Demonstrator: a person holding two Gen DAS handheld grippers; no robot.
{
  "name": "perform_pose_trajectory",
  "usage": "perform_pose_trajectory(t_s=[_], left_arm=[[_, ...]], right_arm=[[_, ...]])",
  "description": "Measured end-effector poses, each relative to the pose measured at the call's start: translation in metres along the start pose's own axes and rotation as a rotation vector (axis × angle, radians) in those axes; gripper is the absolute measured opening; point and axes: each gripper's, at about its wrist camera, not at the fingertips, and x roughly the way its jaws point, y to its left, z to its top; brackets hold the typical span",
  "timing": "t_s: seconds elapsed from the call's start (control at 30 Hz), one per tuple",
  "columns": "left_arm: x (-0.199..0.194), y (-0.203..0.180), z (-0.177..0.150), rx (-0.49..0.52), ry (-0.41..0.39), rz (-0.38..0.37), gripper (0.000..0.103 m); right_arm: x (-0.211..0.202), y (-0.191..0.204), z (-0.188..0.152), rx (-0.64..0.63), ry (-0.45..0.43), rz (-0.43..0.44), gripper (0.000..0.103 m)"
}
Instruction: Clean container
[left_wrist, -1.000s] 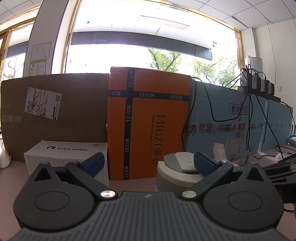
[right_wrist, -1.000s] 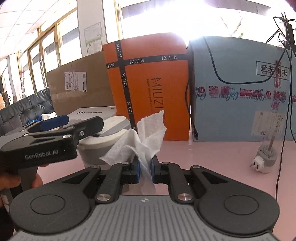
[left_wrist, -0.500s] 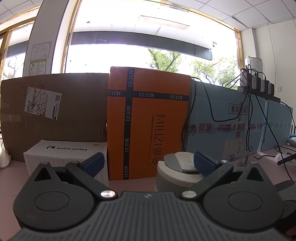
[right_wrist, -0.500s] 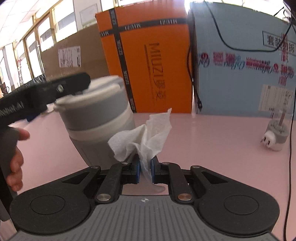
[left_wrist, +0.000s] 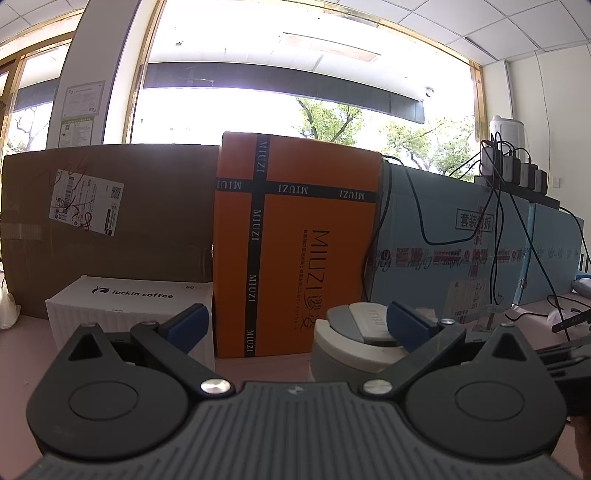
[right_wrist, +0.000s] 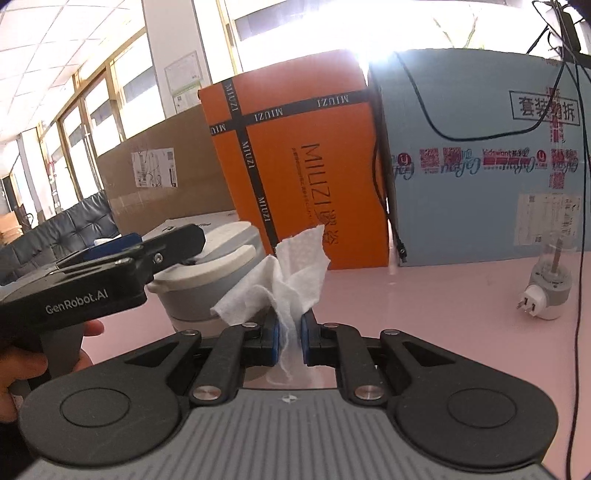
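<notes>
With the right tongs (right_wrist: 289, 341) clamped on the paper tissue (right_wrist: 286, 282) and the left tongs (left_wrist: 297, 326) wide apart steadying the grey lidded container (right_wrist: 210, 282) on the counter (right_wrist: 424, 314), wipe its wall gently, left of the tissue.

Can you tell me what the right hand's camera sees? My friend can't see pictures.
The right gripper pinches a crumpled white tissue beside a grey container on a pink table. The left gripper reaches over the container, with orange and blue boxes behind.

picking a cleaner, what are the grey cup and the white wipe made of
Grey-and-white lidded container: looks like matte silicone or plastic, going by its smooth, dull, stepped walls; hard to be sure. Crumpled white wipe: thin dimpled paper tissue, with soft ragged edges.
</notes>
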Motion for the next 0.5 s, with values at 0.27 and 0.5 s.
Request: perform_pose_trajectory(t_s=[0.27,0.5], left_arm=[[0.0,0.001,0.0,-0.002,0.001,-0.002,0.103],[0.0,0.002,0.0,-0.005,0.002,-0.004,0.103]], right_arm=[[0.013,-0.006,-0.011,0.021,0.06,0.002,0.011],[0.0,-0.001,-0.01,0.023,0.018,0.035,0.011]])
